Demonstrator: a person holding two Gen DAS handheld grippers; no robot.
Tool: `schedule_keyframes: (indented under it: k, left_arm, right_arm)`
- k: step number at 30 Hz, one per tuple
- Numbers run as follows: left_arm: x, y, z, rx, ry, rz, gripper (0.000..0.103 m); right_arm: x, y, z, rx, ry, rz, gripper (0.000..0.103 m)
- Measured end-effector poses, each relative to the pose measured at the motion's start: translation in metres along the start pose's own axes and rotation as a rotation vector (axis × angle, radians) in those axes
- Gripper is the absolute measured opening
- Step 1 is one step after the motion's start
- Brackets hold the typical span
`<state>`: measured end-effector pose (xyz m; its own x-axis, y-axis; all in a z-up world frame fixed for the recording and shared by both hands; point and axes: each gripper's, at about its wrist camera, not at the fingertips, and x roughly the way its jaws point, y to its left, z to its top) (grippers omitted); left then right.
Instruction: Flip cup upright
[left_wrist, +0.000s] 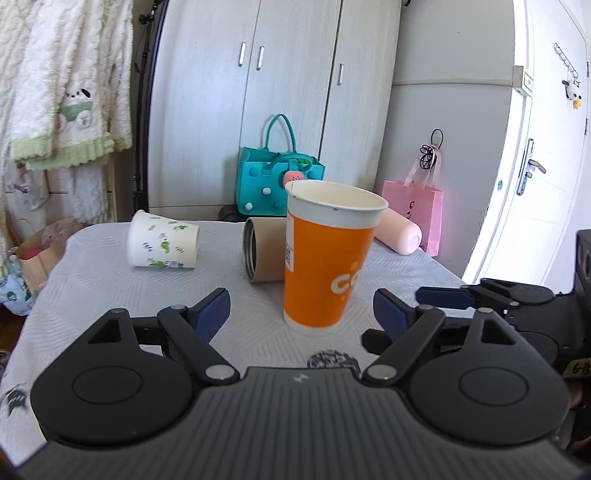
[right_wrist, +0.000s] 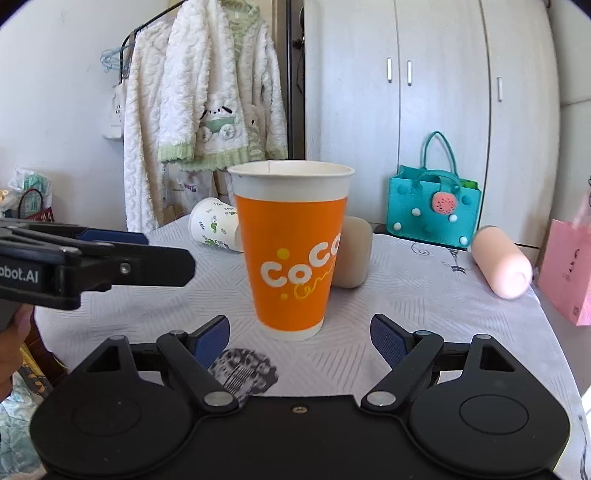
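Observation:
An orange paper cup (left_wrist: 325, 258) with a white rim stands upright on the grey tablecloth (left_wrist: 110, 295); it also shows in the right wrist view (right_wrist: 295, 254). My left gripper (left_wrist: 301, 310) is open and empty, just short of the cup. My right gripper (right_wrist: 299, 336) is open and empty, its fingers wide apart in front of the cup. The right gripper also shows at the right edge of the left wrist view (left_wrist: 498, 295). The left gripper also shows at the left of the right wrist view (right_wrist: 110, 258).
A white cup with green prints (left_wrist: 162, 243) lies on its side at the back left. A beige tumbler (left_wrist: 262, 254) lies behind the orange cup. A pink bottle (right_wrist: 502, 262) lies at the right. A teal bag (right_wrist: 432, 206) and a pink bag (right_wrist: 569, 273) stand beyond the table.

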<state>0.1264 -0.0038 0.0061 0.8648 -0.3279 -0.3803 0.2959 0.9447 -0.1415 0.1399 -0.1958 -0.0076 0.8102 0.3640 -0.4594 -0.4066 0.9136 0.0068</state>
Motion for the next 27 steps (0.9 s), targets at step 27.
schedule_keyframes:
  k: [27]
  left_arm:
    - [-0.094,-0.012,-0.031,0.014,-0.024,0.167,0.090]
  right_arm:
    - [-0.103,0.059,-0.029,0.009,-0.143,-0.272,0.092]
